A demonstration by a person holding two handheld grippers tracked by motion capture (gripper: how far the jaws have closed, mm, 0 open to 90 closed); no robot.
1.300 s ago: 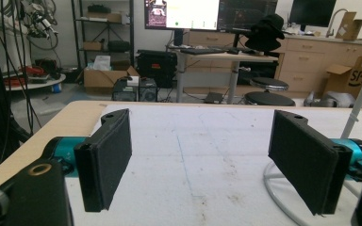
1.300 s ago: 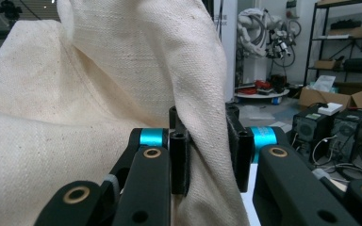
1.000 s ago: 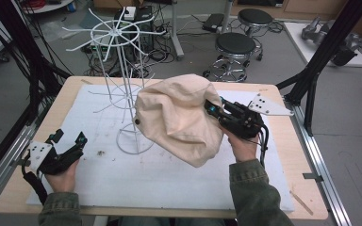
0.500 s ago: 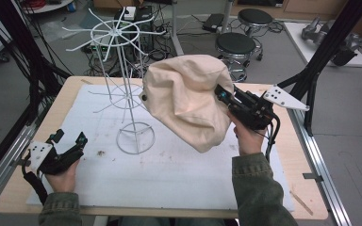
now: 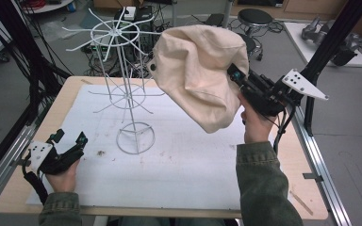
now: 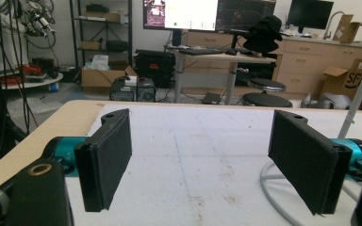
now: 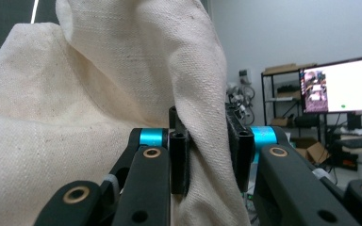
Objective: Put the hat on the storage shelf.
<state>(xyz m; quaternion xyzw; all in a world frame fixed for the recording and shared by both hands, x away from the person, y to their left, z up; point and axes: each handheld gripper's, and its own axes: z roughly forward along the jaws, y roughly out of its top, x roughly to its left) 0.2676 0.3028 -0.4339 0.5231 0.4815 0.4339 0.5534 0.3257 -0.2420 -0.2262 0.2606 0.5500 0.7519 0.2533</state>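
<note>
Item: cream canvas hat (image 5: 198, 70), soft and crumpled, held clear above the white-covered surface (image 5: 188, 165). A fold of its cloth is pinched between the closed fingers (image 7: 238, 146) of the right gripper (image 5: 238, 81). The hat is carried up and to the right of the white wire rack (image 5: 122, 89), level with the rack's top spokes, which lie to the left of the hat; the right hand is judged much the nearer. Left gripper (image 5: 70, 143): rested at the surface's near left edge, fingers (image 6: 106, 155) spread wide, nothing held.
</note>
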